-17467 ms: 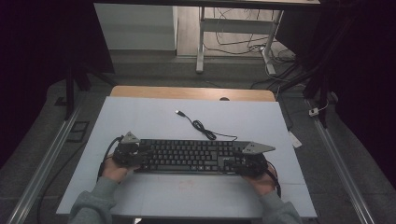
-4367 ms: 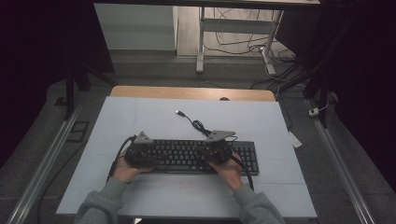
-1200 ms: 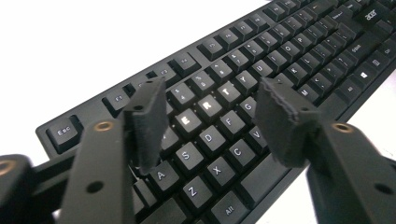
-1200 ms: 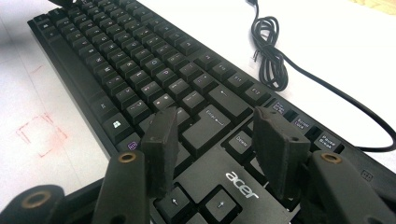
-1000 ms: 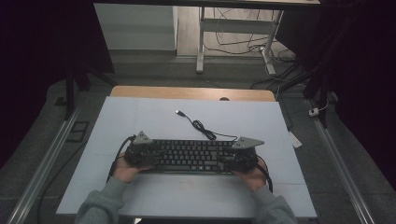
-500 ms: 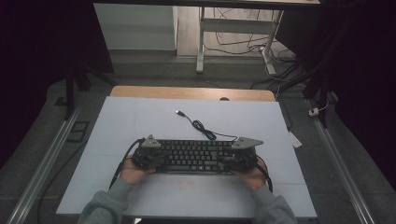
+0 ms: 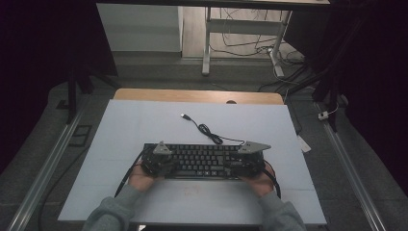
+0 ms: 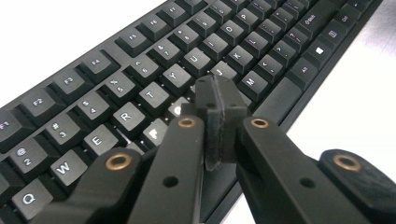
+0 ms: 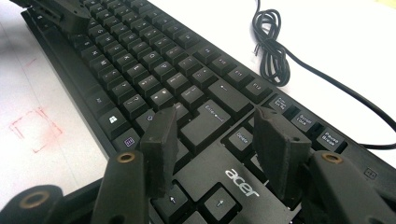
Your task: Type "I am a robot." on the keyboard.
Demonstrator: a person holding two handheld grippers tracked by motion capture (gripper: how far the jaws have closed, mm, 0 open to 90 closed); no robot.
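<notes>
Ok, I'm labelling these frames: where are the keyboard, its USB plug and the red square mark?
keyboard [image 7: 202, 160], high view, middle key rows.
USB plug [image 7: 184, 115], high view, cable's free end.
red square mark [image 9: 35, 128], right gripper view, on its outline.

Dim light is falling on the counter [image 7: 144, 120] in the high view, with blackness surrounding it. In both gripper views the counter is glaring white beside the keyboard [image 8: 140, 93], and nearby fingers [image 9: 161, 144] are blurring.
</notes>
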